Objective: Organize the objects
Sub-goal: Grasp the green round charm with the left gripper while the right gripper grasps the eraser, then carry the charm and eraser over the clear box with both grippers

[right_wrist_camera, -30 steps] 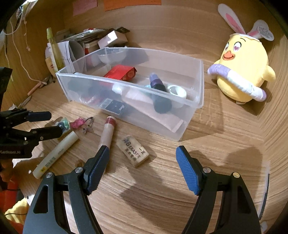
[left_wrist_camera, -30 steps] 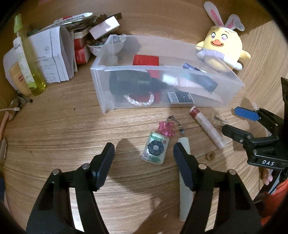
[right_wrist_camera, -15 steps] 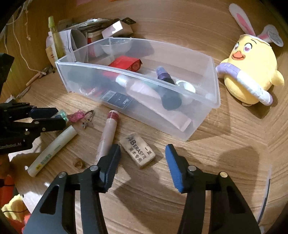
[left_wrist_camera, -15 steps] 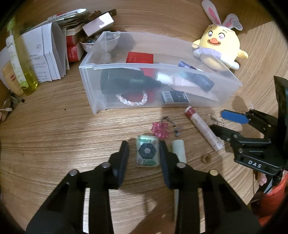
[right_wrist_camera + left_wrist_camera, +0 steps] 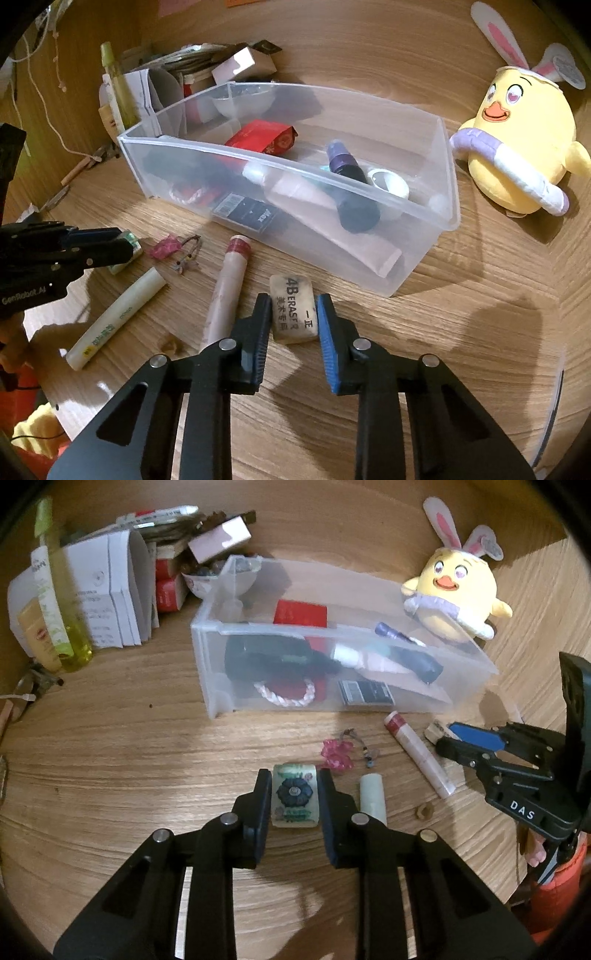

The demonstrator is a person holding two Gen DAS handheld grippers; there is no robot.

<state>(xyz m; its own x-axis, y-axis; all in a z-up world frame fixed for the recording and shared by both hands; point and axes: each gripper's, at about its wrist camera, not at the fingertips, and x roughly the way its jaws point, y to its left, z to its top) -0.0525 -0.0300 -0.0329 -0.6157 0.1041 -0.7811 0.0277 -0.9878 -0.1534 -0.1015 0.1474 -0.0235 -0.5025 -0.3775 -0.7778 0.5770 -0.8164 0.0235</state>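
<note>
On the wooden desk lies a small green block with a dark flower print [image 5: 294,797], lengthwise between the pads of my left gripper [image 5: 294,775]. The jaws are closing and the pads press its two long sides. A cream 4B eraser [image 5: 293,312] sits between the pads of my right gripper [image 5: 293,299], whose jaws are also closing and touch both its sides. Both items rest on the desk. Behind them stands a clear plastic bin [image 5: 258,163] holding a red packet, dark bottles, a tube and a tape roll.
A pink tube with a red cap [image 5: 227,291], a cream stick [image 5: 118,314] and a pink charm [image 5: 336,755] lie loose between the grippers. A yellow plush chick [image 5: 458,598] sits right of the bin. Papers, boxes and a yellow bottle [image 5: 62,627] crowd the back left.
Both grippers have narrowed from wide open to gripping width. The left one came forward around the green block, the right one around the eraser.
</note>
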